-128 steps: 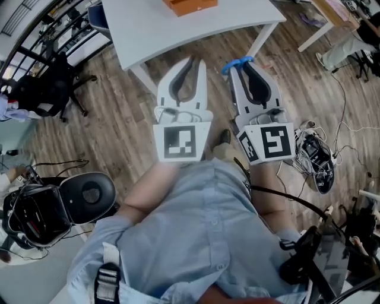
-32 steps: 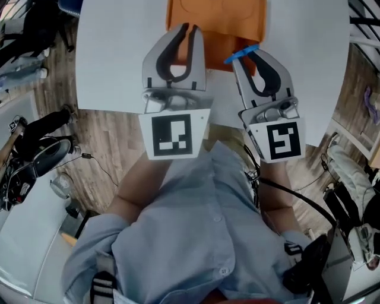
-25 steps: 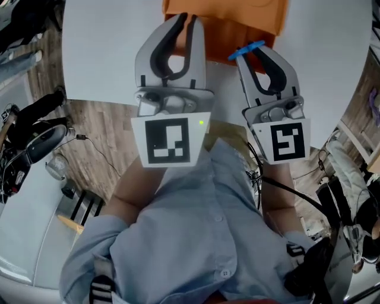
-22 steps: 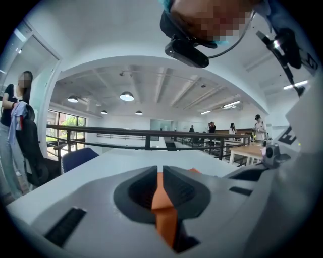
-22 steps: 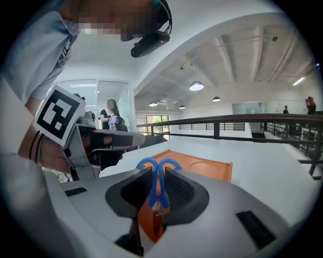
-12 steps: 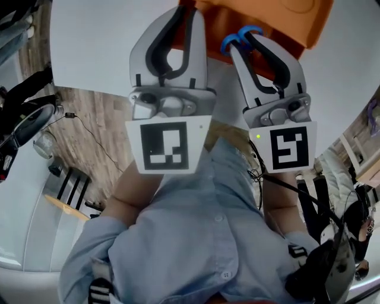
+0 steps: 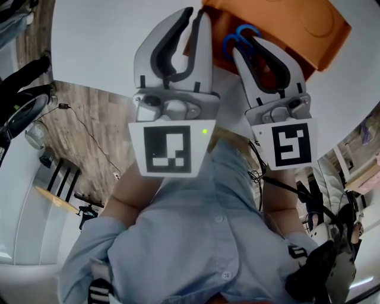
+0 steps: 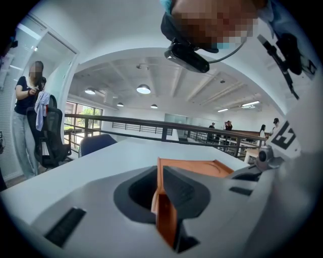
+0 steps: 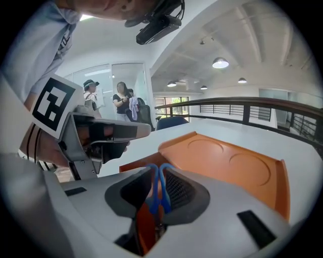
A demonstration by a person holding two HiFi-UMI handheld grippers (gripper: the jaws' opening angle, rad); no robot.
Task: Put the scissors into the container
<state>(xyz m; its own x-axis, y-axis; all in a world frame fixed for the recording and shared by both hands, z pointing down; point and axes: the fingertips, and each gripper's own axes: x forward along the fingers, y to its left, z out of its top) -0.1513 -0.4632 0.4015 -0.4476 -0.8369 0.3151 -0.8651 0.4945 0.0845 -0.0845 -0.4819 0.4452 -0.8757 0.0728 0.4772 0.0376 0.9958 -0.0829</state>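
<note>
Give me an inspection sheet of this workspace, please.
Surface: white table, carrying the container.
Job's things: orange container on the table; blue scissors held at its near edge.
Clutter: nothing seen.
Tools: left tool shut on the container's wall; right tool shut on the scissors.
Cables: cable by the person's right arm; floor cable.
Surroundings: wood floor, railing, chair, people far off.

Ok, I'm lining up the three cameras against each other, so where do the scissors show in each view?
Head view: scissors, blue handles near the top, clamped in the right gripper over the orange container.
Left gripper view: not in it.
Right gripper view: blue handles low centre, between the jaws.
Shared landmark: the orange container, in all three views.
</note>
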